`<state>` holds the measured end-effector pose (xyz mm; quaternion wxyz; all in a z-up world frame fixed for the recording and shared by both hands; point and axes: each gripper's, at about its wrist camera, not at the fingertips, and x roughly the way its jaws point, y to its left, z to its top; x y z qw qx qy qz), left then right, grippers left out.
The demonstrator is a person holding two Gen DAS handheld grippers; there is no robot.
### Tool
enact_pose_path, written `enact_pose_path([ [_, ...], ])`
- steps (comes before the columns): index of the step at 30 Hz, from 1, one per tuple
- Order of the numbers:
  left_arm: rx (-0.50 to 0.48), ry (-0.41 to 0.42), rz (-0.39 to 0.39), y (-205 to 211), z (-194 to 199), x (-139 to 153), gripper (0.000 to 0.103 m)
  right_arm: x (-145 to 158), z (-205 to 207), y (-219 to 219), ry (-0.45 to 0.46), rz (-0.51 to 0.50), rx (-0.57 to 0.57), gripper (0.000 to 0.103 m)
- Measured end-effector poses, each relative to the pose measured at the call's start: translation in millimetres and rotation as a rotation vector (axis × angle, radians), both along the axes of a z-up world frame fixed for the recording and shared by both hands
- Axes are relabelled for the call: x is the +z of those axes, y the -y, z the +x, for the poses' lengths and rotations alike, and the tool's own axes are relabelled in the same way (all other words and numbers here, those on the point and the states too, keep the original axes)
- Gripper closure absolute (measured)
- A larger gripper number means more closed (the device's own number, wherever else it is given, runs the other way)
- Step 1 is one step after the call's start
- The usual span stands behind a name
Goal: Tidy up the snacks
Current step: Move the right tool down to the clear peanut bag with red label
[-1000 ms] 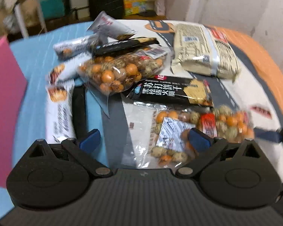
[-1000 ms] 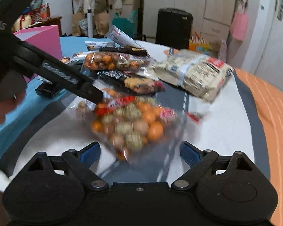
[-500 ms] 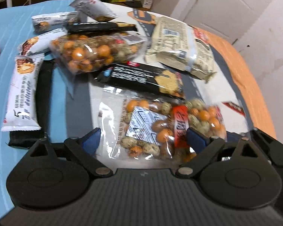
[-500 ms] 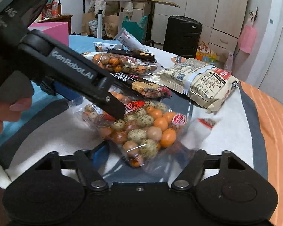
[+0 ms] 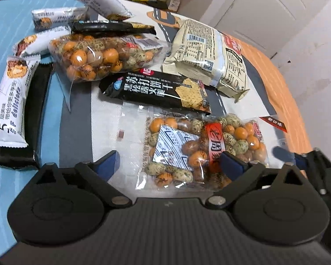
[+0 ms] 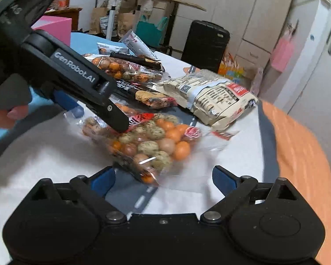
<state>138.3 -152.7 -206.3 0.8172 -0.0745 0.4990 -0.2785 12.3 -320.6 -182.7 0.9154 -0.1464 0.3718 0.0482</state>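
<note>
A clear bag of orange and speckled coated nuts [image 5: 200, 148] lies on the table just in front of my left gripper [image 5: 168, 163], which is open with its fingers on either side of the bag. It also shows in the right wrist view [image 6: 147, 141], where the left gripper [image 6: 94, 114] hovers low over its far end. My right gripper [image 6: 163, 181] is open, its fingers straddling the bag's near end. A second nut bag [image 5: 103, 55], a black cracker pack [image 5: 158, 90] and a cream packet [image 5: 209, 55] lie behind.
White snack bars [image 5: 8, 101] and a black bar [image 5: 33, 119] lie at the left on the blue cloth. A pink box [image 6: 55, 31] stands far left. The table's orange edge [image 6: 298, 154] curves on the right. A black suitcase [image 6: 205, 44] stands beyond the table.
My left gripper moved forward and down over the near nut bag. My right gripper narrowed around the bag's near end half a second ago and now stands open again.
</note>
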Motion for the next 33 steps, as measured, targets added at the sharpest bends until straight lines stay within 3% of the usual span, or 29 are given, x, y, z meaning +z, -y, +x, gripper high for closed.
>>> enact_pose_path([
  [5, 0.027, 0.017, 0.009, 4, -3, -1, 0.0, 8, 4, 5, -0.005, 0.05, 0.036, 0.006],
  [9, 0.006, 0.017, 0.01, 4, -4, 5, 0.015, 10, 12, -10, -0.006, 0.024, 0.054, 0.006],
  [11, -0.015, 0.034, 0.039, 9, -7, 10, 0.019, 6, 20, -18, -0.046, -0.011, 0.03, 0.012],
  [13, -0.036, 0.057, 0.073, 15, -10, 15, 0.021, 0, 28, -19, -0.082, 0.018, 0.003, 0.017],
  [17, -0.037, 0.052, 0.082, 17, -8, 16, 0.022, -2, 34, -16, -0.107, 0.057, -0.018, 0.018],
  [19, -0.031, 0.039, 0.071, 16, -5, 13, 0.017, -3, 35, -16, -0.119, 0.057, -0.016, 0.019],
  [24, -0.013, -0.033, -0.007, 8, 9, -1, 0.008, -5, 45, -8, -0.141, 0.098, -0.024, 0.014],
  [26, -0.021, -0.013, -0.009, 9, 5, 2, 0.014, -7, 49, -5, -0.134, 0.085, -0.029, 0.008],
  [29, -0.053, 0.015, -0.02, 13, -2, 5, 0.019, -5, 44, -6, -0.116, 0.059, -0.029, 0.008],
  [31, -0.077, 0.002, -0.051, 14, -3, 7, 0.032, -5, 40, -10, -0.097, 0.023, 0.0, 0.01],
  [33, -0.075, 0.002, -0.046, 15, -4, 9, 0.032, -4, 39, -10, -0.092, 0.015, -0.001, 0.012],
])
